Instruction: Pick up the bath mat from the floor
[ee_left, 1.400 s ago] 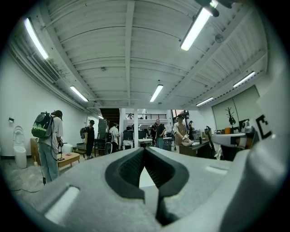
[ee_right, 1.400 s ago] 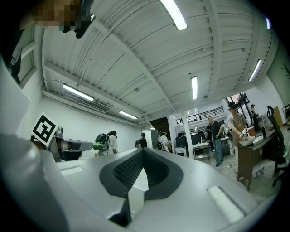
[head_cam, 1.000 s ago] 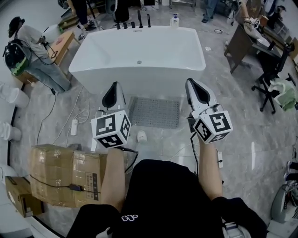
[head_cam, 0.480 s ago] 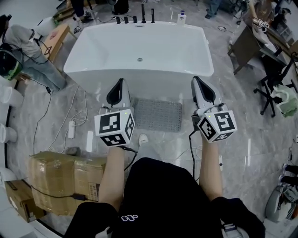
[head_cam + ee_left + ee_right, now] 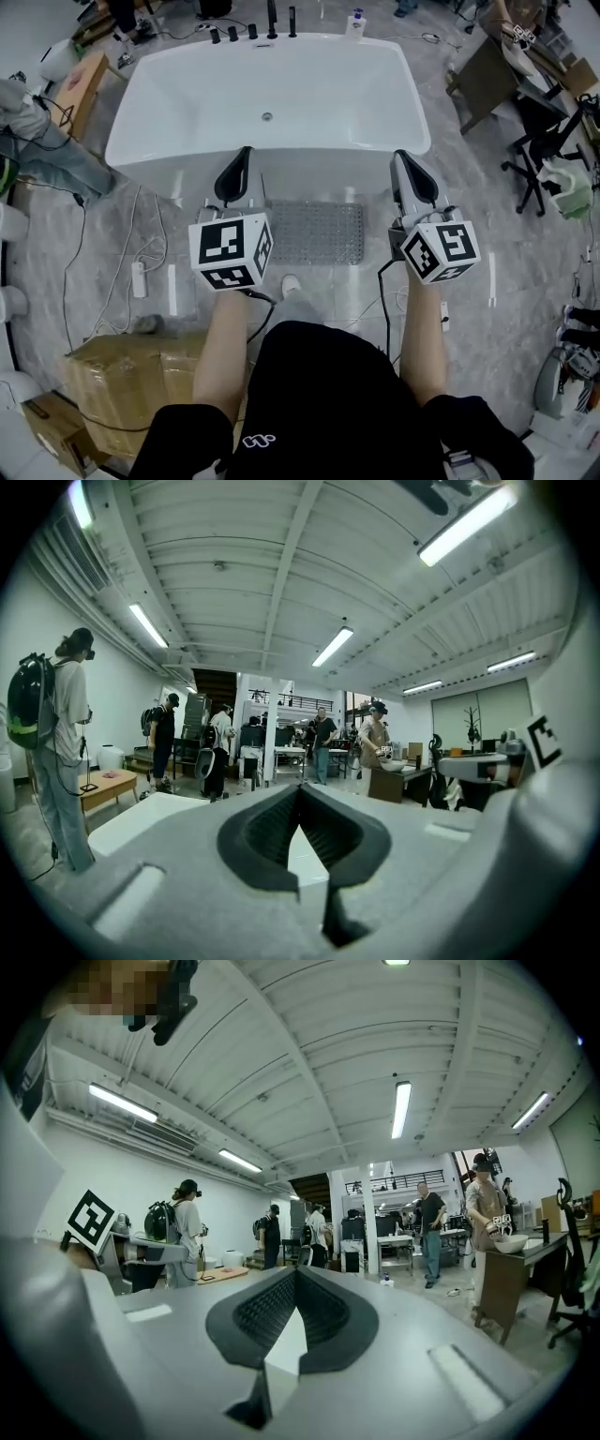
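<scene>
Left edge of bath mat (image 5: 317,232) hidden behind left gripper (image 5: 245,153)

Grey floor (image 5: 536,255) carries bathtub (image 5: 281,89), bath mat (image 5: 314,232) beside it, cardboard box (image 5: 131,375).

A big open lab or workshop hall with a staged bathroom corner: a freestanding white bathtub (image 5: 309,103) and bath mat (image 5: 314,232) on marble-look floor, amid cardboard boxes (image 5: 131,375), a power strip (image 5: 141,278), an office chair (image 5: 536,148), bare ceiling strip lights (image 5: 333,646) and a person wearing a backpack (image 5: 66,724)
</scene>
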`<act>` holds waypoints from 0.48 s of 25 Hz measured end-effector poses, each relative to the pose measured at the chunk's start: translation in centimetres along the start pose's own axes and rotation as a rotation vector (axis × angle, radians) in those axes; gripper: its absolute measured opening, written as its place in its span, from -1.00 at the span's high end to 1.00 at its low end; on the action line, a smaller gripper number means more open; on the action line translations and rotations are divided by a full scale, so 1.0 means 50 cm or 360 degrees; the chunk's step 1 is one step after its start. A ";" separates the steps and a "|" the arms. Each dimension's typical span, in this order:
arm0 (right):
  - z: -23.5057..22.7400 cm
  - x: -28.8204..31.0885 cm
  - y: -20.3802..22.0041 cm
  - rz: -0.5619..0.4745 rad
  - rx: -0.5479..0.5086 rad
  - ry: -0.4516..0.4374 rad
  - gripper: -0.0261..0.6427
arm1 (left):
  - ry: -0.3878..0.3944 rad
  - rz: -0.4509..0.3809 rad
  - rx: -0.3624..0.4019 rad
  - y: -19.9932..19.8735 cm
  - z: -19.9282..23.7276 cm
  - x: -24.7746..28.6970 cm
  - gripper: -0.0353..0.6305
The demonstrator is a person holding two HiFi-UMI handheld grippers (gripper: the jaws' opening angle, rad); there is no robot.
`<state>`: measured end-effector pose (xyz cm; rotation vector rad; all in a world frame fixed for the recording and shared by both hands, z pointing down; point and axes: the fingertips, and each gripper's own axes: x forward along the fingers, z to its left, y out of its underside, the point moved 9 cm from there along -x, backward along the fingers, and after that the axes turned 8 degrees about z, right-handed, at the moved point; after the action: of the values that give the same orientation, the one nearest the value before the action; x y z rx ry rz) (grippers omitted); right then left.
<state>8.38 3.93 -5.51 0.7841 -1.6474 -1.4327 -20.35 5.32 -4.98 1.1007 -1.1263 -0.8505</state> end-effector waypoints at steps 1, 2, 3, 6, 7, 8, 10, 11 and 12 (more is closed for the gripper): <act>0.003 0.013 -0.006 0.0013 -0.0006 0.0013 0.90 | 0.0013 0.0002 -0.0003 -0.007 0.013 0.011 0.89; 0.006 0.024 -0.012 0.0023 -0.0013 0.0024 0.90 | 0.0020 0.0000 -0.0007 -0.013 0.025 0.022 0.89; 0.008 0.036 -0.018 0.0030 -0.0021 0.0036 0.90 | 0.0020 -0.0006 -0.0014 -0.019 0.036 0.033 0.89; 0.012 0.058 -0.032 0.0043 -0.0036 0.0066 0.90 | 0.0021 -0.0017 -0.0052 -0.030 0.056 0.060 0.89; 0.013 0.060 -0.035 0.0046 -0.0039 0.0073 0.90 | 0.0030 -0.0012 -0.0061 -0.031 0.058 0.064 0.89; 0.013 0.062 -0.039 0.0045 -0.0040 0.0082 0.90 | 0.0042 -0.0008 -0.0064 -0.034 0.057 0.067 0.89; 0.008 0.064 -0.051 0.0034 -0.0042 0.0100 0.90 | 0.0067 -0.0009 -0.0063 -0.043 0.053 0.072 0.89; 0.005 0.066 -0.058 0.0025 -0.0045 0.0103 0.90 | 0.0076 -0.0015 -0.0061 -0.049 0.050 0.074 0.89; 0.002 0.068 -0.065 0.0013 -0.0049 0.0102 0.90 | 0.0079 -0.0022 -0.0056 -0.056 0.046 0.076 0.89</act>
<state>6.48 0.52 -8.13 0.7970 -1.5746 -1.4102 -21.65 0.46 -6.56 1.0958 -1.0598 -0.8462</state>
